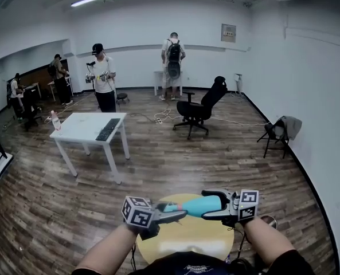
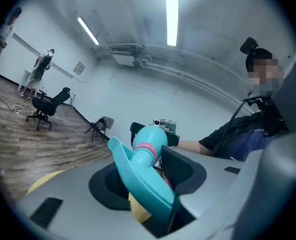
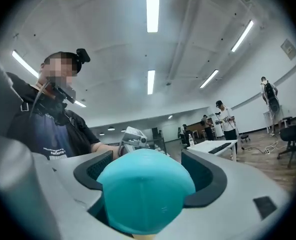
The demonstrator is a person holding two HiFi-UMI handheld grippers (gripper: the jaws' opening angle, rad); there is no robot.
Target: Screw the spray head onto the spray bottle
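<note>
I hold a teal spray bottle [image 1: 202, 206] level in the air over a round yellow table [image 1: 184, 239]. My right gripper [image 1: 207, 205] is shut on the bottle's body; in the right gripper view its rounded bottom [image 3: 145, 194] fills the space between the jaws. My left gripper [image 1: 181, 215] is shut on the teal spray head [image 1: 171, 208], which sits at the bottle's neck. In the left gripper view the spray head [image 2: 140, 176] runs along between the jaws to a pink collar [image 2: 147, 149], with the bottle [image 2: 152, 135] behind it. Whether the thread is engaged stays hidden.
A white table [image 1: 81, 132] with a keyboard and a water bottle stands to the far left. A black office chair [image 1: 199, 109] is in mid-room and a folding chair [image 1: 278, 132] stands by the right wall. Several people stand at the back.
</note>
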